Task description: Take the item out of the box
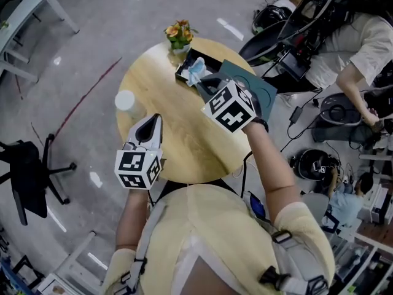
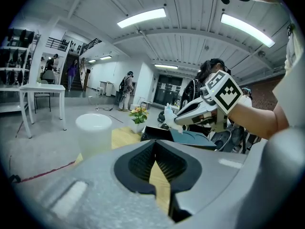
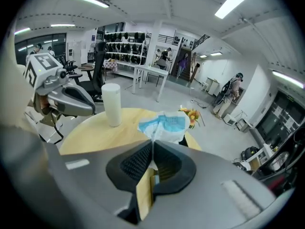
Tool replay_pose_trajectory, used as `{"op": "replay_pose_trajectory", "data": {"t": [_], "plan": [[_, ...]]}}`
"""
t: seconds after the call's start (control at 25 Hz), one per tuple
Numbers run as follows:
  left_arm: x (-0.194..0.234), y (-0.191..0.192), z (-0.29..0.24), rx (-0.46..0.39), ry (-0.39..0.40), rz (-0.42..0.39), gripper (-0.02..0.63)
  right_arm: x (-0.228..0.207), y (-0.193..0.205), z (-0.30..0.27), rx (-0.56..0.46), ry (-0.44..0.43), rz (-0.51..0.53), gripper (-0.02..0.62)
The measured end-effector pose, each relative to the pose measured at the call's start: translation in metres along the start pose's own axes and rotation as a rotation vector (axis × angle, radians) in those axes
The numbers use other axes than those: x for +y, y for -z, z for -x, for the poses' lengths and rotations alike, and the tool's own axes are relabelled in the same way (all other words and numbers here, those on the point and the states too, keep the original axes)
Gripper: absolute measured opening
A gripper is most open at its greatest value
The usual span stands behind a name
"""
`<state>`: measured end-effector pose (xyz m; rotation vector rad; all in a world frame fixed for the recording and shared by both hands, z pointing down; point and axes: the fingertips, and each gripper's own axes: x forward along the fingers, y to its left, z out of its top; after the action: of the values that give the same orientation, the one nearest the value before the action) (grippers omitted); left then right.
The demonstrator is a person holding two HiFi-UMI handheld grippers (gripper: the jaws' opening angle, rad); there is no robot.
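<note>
A black box (image 1: 182,73) stands open at the far side of the round wooden table (image 1: 178,137), its dark lid (image 1: 252,85) lying beside it on the right. My right gripper (image 1: 201,82) hovers just above the box, shut on a white and blue packet (image 1: 196,70). In the right gripper view the packet (image 3: 164,125) sticks up from the closed jaws (image 3: 152,140). From the left gripper view I see the packet (image 2: 168,116) held clear above the box (image 2: 155,133). My left gripper (image 1: 153,120) hangs over the table's near left, shut and holding nothing.
A white cup (image 1: 126,101) stands at the table's left edge. A small pot of flowers (image 1: 179,35) sits behind the box. A black office chair (image 1: 31,177) is on the floor at left. At the right, a seated person (image 1: 362,54), bags and cables crowd the floor.
</note>
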<state>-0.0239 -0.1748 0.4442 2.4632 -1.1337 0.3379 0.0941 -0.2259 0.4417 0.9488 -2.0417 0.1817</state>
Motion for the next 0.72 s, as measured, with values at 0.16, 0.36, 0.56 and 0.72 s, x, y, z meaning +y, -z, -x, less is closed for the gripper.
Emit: {"op": "replay_pose_trajectory", "data": {"t": [0.16,0.36,0.56,0.72], "plan": [[-0.003,-0.003,0.008,-0.005,0.011,-0.002,0.006,0.01,-0.002,0.016,-0.031,0.004,-0.011,0.017],[-0.006,-0.008,0.015,-0.015,0.018,-0.01,0.006,0.023,0.002,0.027,-0.06,0.001,-0.039,0.017],[-0.004,-0.01,0.023,-0.019,0.016,-0.021,0.006,0.037,0.005,0.037,-0.081,-0.001,-0.061,0.017],[-0.001,-0.009,0.027,-0.017,0.014,-0.029,0.006,0.048,0.006,0.045,-0.099,-0.003,-0.078,0.017]]}}
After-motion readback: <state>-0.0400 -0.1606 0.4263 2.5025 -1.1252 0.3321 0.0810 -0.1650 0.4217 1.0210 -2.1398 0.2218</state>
